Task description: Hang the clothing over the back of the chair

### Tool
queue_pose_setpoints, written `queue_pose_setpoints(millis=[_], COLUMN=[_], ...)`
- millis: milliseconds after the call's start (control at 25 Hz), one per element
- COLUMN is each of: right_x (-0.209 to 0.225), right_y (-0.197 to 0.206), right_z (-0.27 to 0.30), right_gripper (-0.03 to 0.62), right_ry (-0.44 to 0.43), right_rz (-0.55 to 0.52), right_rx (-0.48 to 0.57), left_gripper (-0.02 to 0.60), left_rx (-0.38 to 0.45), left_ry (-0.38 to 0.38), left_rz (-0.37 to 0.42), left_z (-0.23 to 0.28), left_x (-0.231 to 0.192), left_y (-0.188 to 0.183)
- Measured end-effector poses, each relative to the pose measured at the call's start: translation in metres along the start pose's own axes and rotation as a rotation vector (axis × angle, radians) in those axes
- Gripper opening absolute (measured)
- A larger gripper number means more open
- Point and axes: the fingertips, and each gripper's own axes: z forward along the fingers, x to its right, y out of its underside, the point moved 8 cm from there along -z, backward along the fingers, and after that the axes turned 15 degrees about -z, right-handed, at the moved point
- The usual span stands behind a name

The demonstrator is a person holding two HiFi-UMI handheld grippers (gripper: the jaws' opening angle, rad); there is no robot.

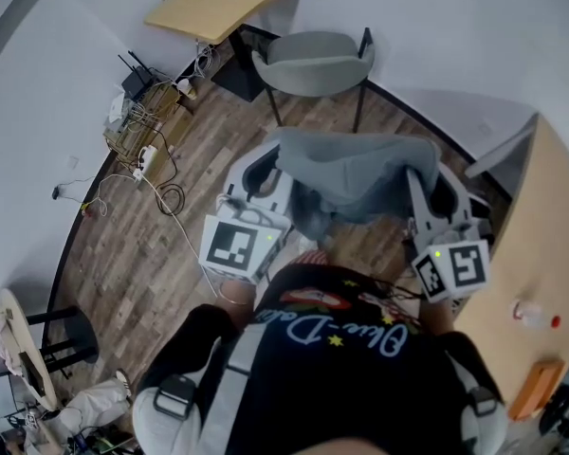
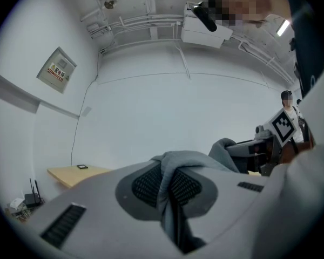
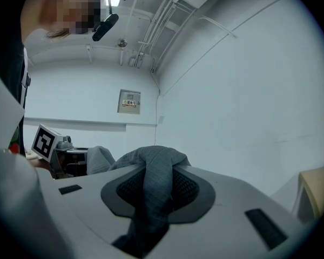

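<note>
Before the chair (image 1: 318, 64), grey clothing (image 1: 356, 173) pinched by left claw (image 2: 170, 185) and right claw (image 3: 151, 186), tips buried

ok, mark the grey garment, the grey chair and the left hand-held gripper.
grey fabric garment (image 1: 360, 173): head view, middle of the cloth span.
grey padded chair with dark legs (image 1: 318, 63): head view, on its grey upholstery.
left hand-held gripper (image 2: 170, 185): left gripper view, between its jaws, clamped on cloth.

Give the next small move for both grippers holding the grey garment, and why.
Probably carry both grippers forward together toward the grey shell chair with black legs, keeping them spread. The left gripper and right gripper are each shut on an end of the soft grey fabric garment, which hangs between them apart from the chair, so nothing is draped yet.
</note>
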Motion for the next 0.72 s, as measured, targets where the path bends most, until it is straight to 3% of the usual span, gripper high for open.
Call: queue_pose_setpoints(millis=[720], right_x=[-0.01], right_y=[-0.005], right_z=[0.101], right_gripper=[0.087], right_ry=[0.007], right_rz=[-0.02], right_rx=[-0.033], left_gripper=[0.022], left_rx=[-0.004], left_ry=[-0.025], left_rz=[-0.01], left_z=[0.036], left_x=[-0.097], left_y=[-0.011])
